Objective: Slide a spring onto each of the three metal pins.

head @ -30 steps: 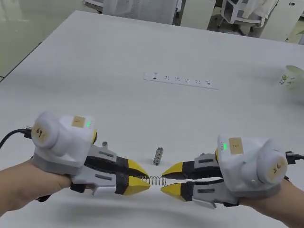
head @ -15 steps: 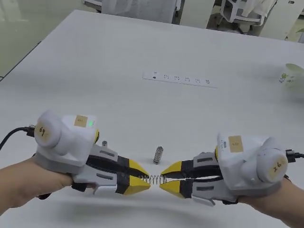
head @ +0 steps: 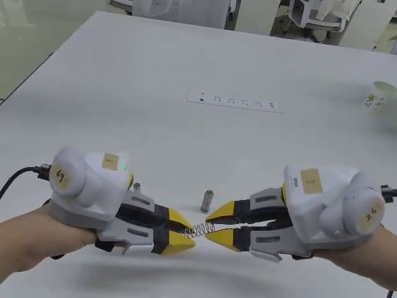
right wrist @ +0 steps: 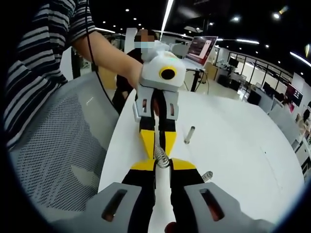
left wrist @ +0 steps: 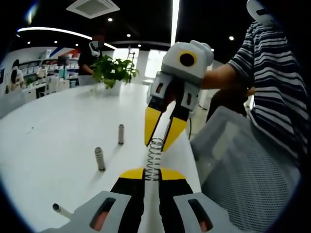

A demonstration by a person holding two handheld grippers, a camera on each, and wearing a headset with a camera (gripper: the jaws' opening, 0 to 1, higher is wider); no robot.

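My left gripper (head: 185,235) (left wrist: 151,174) is shut on one end of a small steel spring (head: 198,230) (left wrist: 154,154) (right wrist: 162,158), held just above the white table (head: 186,56). My right gripper (head: 213,228) (right wrist: 163,165) faces it tip to tip. Its yellow fingers (left wrist: 152,122) stand slightly apart on either side of the spring's free end. Behind them a pin wearing a spring (head: 206,202) (left wrist: 99,158) (right wrist: 207,175) stands upright. A bare pin (head: 136,187) (left wrist: 121,134) (right wrist: 189,135) stands further left. A third pin (left wrist: 60,209) lies low in the left gripper view.
A white power strip (head: 236,103) lies across the middle of the table. A pale cup (head: 383,94) sits at the far right edge. Office chairs (head: 313,18) stand beyond the far edge. A mesh chair back (left wrist: 243,160) is beside me.
The right gripper has closed in on the left one, so its fingertips now flank the spring's free end. The spring has tilted up slightly toward the right.
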